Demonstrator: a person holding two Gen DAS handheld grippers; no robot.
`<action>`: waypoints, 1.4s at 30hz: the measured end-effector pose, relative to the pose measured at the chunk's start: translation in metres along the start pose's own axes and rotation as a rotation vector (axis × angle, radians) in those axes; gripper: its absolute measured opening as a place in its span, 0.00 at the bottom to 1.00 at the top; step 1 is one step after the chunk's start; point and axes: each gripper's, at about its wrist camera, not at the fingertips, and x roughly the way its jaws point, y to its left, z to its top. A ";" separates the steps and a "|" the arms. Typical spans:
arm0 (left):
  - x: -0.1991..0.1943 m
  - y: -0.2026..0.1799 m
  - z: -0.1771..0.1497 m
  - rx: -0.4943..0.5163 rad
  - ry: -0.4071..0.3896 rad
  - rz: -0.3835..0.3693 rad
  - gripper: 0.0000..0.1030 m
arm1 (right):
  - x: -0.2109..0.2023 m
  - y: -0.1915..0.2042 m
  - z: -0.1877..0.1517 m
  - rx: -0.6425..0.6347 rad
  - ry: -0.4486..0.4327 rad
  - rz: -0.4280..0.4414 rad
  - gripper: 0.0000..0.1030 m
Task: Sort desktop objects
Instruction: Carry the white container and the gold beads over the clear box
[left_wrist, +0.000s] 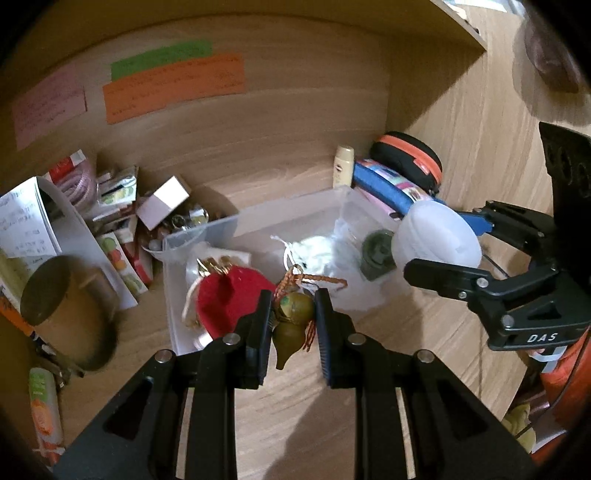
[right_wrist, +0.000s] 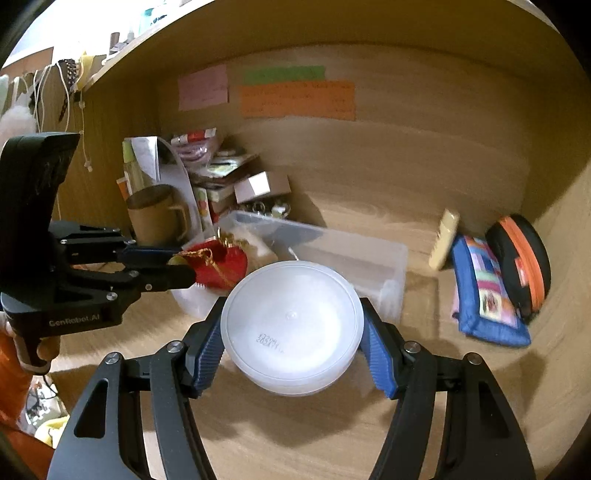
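Note:
My left gripper (left_wrist: 293, 314) is shut on a small olive-green gourd charm (left_wrist: 293, 314) with an orange cord, held over the near edge of a clear plastic box (left_wrist: 258, 218). In the box lie a red pouch (left_wrist: 225, 299), a white drawstring bag (left_wrist: 317, 251) and a dark green cap (left_wrist: 376, 254). My right gripper (right_wrist: 291, 332) is shut on a round white plastic tub (right_wrist: 291, 321), held above the desk in front of the box (right_wrist: 369, 254). The left gripper also shows in the right wrist view (right_wrist: 177, 269), beside the red pouch (right_wrist: 218, 269).
A brown mug (left_wrist: 55, 299), papers and small boxes (left_wrist: 122, 206) crowd the left. A blue pencil case (right_wrist: 484, 291), a black-and-orange zip case (right_wrist: 521, 258) and a cream tube (right_wrist: 443, 240) stand at the right against the wooden back wall. Coloured notes (right_wrist: 295, 98) are stuck on the wall.

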 end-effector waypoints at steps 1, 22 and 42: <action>0.002 0.003 0.002 -0.004 0.000 0.002 0.21 | 0.004 0.001 0.004 -0.003 -0.001 0.001 0.61; 0.067 0.057 0.012 -0.071 0.075 -0.005 0.20 | 0.110 0.021 0.040 -0.092 0.127 0.028 0.61; 0.083 0.071 0.005 -0.073 0.069 0.042 0.40 | 0.135 0.024 0.029 -0.148 0.158 0.022 0.62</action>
